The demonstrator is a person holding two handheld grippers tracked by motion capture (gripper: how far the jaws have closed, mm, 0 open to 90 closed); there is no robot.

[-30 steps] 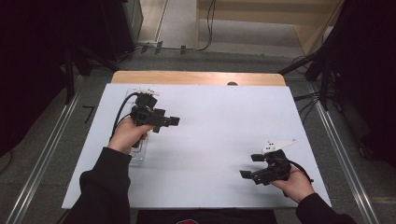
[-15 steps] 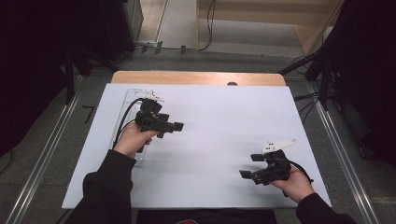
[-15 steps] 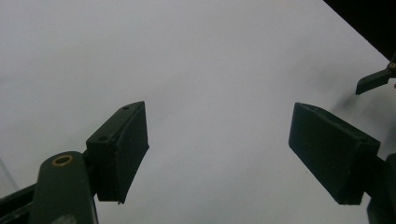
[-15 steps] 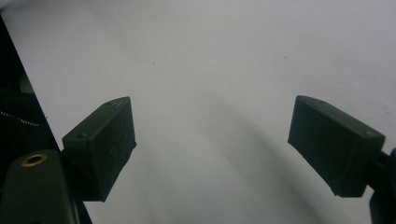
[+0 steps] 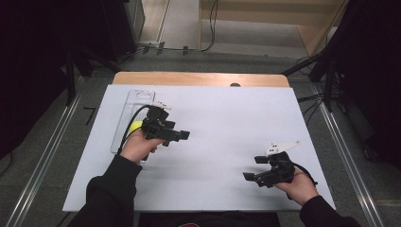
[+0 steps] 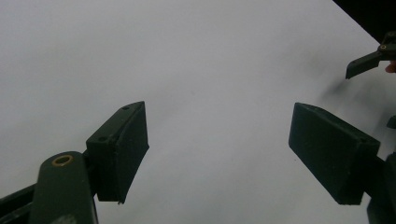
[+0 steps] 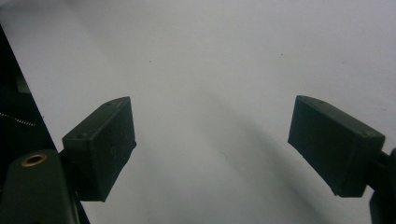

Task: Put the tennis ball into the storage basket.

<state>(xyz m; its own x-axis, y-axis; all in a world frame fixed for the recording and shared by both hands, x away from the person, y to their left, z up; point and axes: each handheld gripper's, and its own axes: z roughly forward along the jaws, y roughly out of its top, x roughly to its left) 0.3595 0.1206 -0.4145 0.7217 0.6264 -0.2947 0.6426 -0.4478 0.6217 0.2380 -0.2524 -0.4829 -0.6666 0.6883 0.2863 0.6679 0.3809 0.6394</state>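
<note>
My left gripper point(image 5: 176, 138) hovers over the left middle of the white table sheet point(image 5: 227, 118), pointing right. Its jaws stand wide apart, and in the left gripper view point(image 6: 218, 112) there is just bare white sheet between them. My right gripper point(image 5: 254, 168) is held near the front right, pointing left. It is open too, over bare sheet in the right gripper view point(image 7: 211, 102). A long clear plastic tray point(image 5: 135, 101) lies behind my left hand. A small yellow object point(image 5: 135, 126) sits in it, partly hidden by the cable and hand.
A wooden strip point(image 5: 198, 79) borders the far side of the sheet. Metal rails point(image 5: 340, 142) run along both sides on the floor. The other gripper's jaw tip point(image 6: 369, 58) shows at the upper right of the left gripper view.
My left gripper has moved right and toward the person, away from the clear tray, uncovering more of it. The right gripper has stayed put.
</note>
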